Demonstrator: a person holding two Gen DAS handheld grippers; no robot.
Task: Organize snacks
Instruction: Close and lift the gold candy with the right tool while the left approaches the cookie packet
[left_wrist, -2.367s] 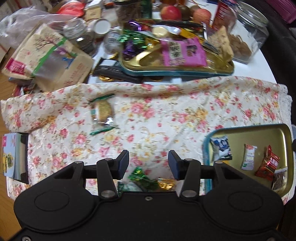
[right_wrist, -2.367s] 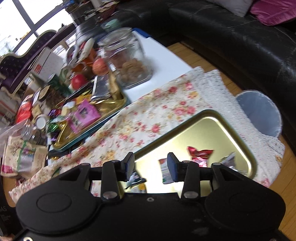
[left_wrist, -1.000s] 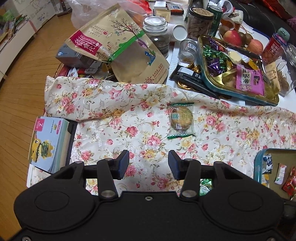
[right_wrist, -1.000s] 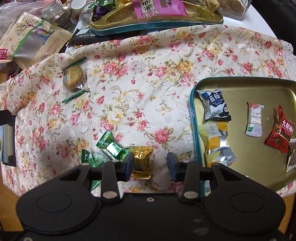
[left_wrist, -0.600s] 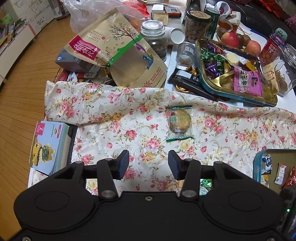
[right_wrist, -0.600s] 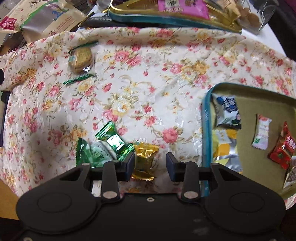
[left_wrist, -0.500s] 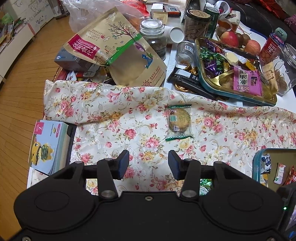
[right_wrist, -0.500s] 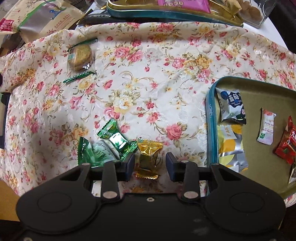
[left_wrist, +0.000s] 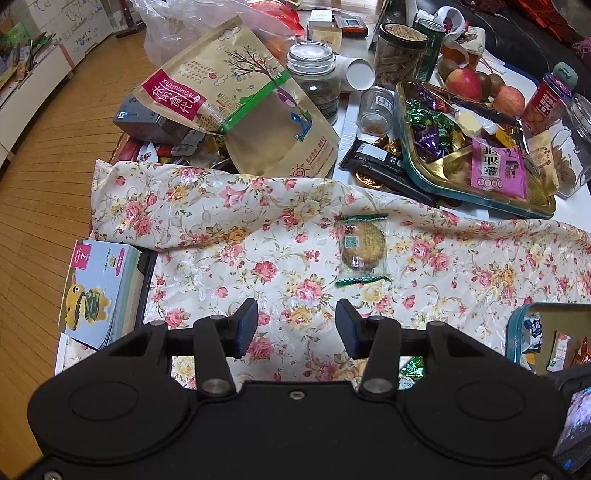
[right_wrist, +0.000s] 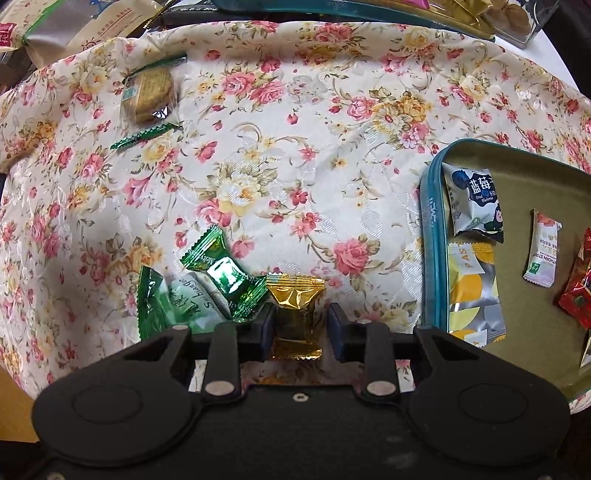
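My right gripper (right_wrist: 300, 328) is open, low over the floral cloth (right_wrist: 295, 147), with a gold-wrapped candy (right_wrist: 295, 306) lying between its fingers. Two green-wrapped candies (right_wrist: 221, 271) lie just left of it. A teal-rimmed gold tray (right_wrist: 430, 236) to the right holds several wrapped snacks. A wrapped round cookie (right_wrist: 149, 96) lies far left on the cloth; it also shows in the left wrist view (left_wrist: 363, 244). My left gripper (left_wrist: 297, 325) is open and empty, held above the cloth short of the cookie.
A second tray (left_wrist: 476, 177) full of candies, jars (left_wrist: 317, 79), apples (left_wrist: 463, 83) and a large paper snack bag (left_wrist: 236, 103) crowd the table's far side. A booklet (left_wrist: 99, 291) lies at the left edge. The near tray's corner (left_wrist: 517, 325) shows at right.
My right gripper has dropped lower and closer, so the gold candy now sits between its fingers. My left gripper has barely moved.
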